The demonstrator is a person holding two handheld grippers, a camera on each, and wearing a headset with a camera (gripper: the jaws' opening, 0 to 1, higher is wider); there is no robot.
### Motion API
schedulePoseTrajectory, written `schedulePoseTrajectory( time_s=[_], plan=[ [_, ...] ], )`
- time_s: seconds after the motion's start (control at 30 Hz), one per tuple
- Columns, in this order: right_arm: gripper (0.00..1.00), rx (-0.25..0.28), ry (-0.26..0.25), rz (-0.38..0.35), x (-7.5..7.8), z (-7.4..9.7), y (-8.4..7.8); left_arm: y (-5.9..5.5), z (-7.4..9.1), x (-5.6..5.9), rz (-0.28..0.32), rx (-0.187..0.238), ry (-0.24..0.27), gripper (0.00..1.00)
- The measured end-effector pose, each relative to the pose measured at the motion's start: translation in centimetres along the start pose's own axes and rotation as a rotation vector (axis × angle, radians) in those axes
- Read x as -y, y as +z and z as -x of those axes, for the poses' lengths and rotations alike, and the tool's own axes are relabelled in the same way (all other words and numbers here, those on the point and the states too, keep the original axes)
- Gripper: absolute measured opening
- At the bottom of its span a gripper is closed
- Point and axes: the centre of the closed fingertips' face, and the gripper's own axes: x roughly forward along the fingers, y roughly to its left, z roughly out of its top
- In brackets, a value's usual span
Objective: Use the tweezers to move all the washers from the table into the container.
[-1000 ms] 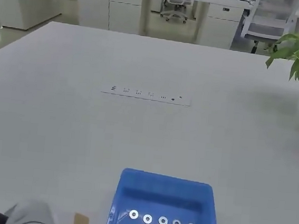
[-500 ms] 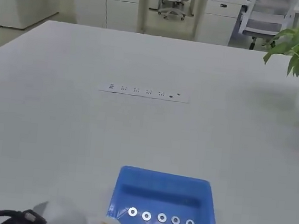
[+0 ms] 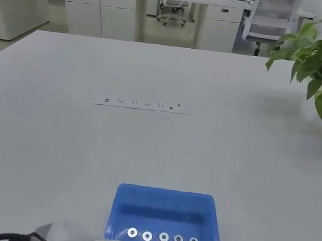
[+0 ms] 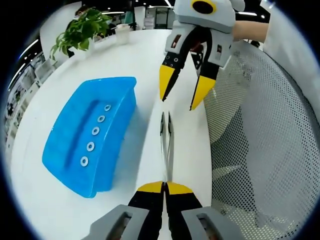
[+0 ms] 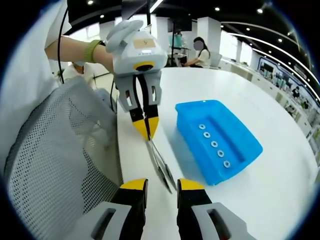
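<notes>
Left gripper (image 4: 164, 187) is clamped on the thin steel tweezers (image 4: 165, 145). My right gripper (image 5: 162, 186) has its jaws apart. Grey mesh (image 4: 260, 125), probably a chair, crowds them. The blue container (image 3: 164, 203) just beside holds five washers (image 3: 163, 237) in a row. Power strip (image 3: 141, 104) and plant (image 3: 315, 55) sit beyond.

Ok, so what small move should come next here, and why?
Probably lower the left gripper and lay the thin metal tweezers on the white table: the five silver washers I can see already lie in the blue plastic container, and the right gripper is open, holding nothing.
</notes>
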Motion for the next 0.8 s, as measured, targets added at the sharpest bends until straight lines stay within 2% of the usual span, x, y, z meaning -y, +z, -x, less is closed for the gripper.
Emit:
schedulePoseTrajectory(
  time_s=[0.33, 0.67, 0.8],
  plan=[
    [0.2, 0.013, -0.023, -0.003, 0.26, 0.33, 0.26, -0.01, 0.02, -0.01, -0.011, -0.01, 0.011, 0.0],
    [0.21, 0.018, -0.032, -0.005, 0.18, 0.58, 0.26, -0.06, 0.05, 0.13, 0.008, 0.003, 0.016, 0.0],
    [0.21, 0.028, -0.04, -0.017, 0.33, 0.81, 0.28, -0.05, 0.09, 0.07, 0.033, 0.025, 0.027, 0.0]
  ],
)
